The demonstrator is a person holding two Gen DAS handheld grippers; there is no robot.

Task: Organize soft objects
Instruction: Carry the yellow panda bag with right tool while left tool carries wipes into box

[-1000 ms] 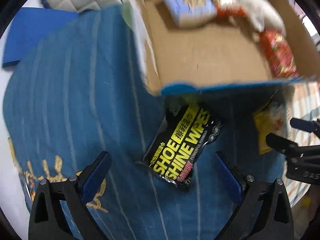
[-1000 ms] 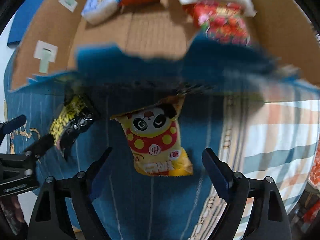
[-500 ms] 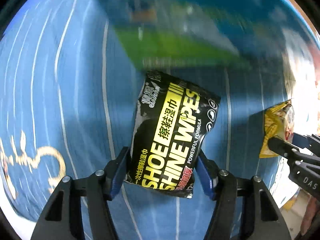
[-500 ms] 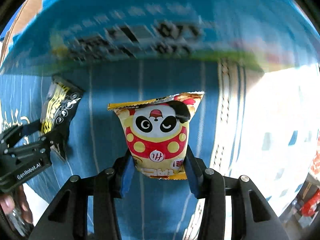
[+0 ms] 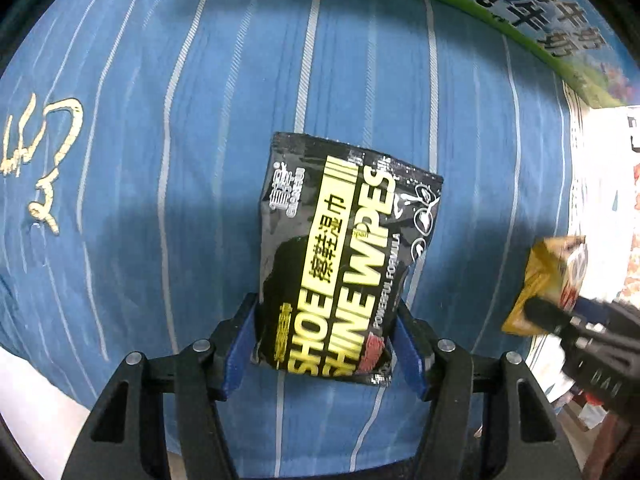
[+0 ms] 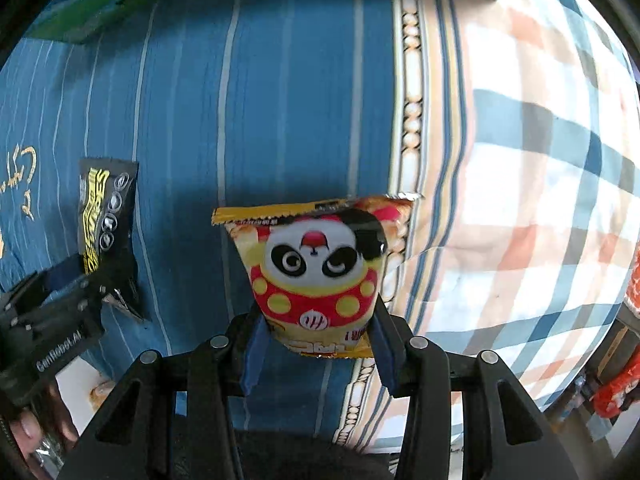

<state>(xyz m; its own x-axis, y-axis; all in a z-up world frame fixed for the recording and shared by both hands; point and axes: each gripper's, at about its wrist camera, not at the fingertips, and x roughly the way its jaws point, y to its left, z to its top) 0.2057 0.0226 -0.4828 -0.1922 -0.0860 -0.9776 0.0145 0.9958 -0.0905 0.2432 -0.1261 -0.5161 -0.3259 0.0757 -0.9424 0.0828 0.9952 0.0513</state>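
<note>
A black and yellow shoe shine wipes pack (image 5: 344, 256) has its lower end between the blue pads of my left gripper (image 5: 324, 348). The pads touch both of its sides while the jaws are opening slightly. A yellow snack bag with a panda face (image 6: 316, 272) stands in my right gripper (image 6: 316, 348), which is shut on its bottom edge. The right wrist view also shows the wipes pack (image 6: 106, 216) at the left, in the left gripper (image 6: 60, 300). At the right edge of the left wrist view, the snack bag (image 5: 548, 280) shows.
Below both packs lies a blue striped bedcover (image 5: 160, 160). A carton side (image 5: 520, 12) with a green edge runs along the top. A plaid cloth (image 6: 520, 160) covers the right side. A person's finger (image 6: 24, 432) shows at the bottom left, a red packet (image 6: 616, 388) at the bottom right.
Both grippers came down over their packs and closed on them. The open cardboard box with its contents slid up out of view; only its printed side remains at the top.
</note>
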